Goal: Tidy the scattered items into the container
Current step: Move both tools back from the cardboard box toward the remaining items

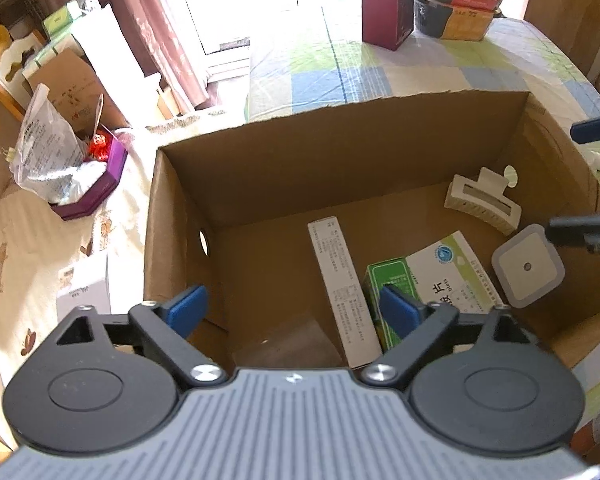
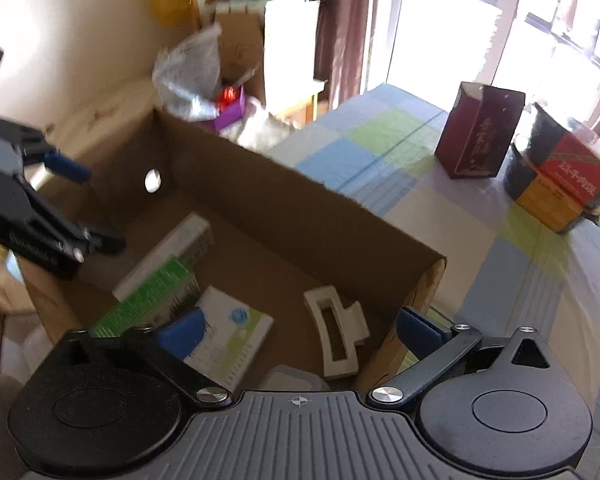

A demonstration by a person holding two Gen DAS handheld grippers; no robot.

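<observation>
**Cardboard box holding five items, both grippers empty above it**

Cardboard box open-topped on checkered worktop. Inside: long white carton, long axis running front to back; green box beside it, leaning on white medicine box; cream hair claw near far right corner; square grey-rimmed pad against right wall. Left gripper fingers spread, holding nothing; right gripper likewise spread, empty.

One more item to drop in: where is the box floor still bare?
Bare floor lies left of the long white carton, toward the holed wall, and along the far wall. The right side is crowded: hair clip, medicine boxes, square pad.
</observation>
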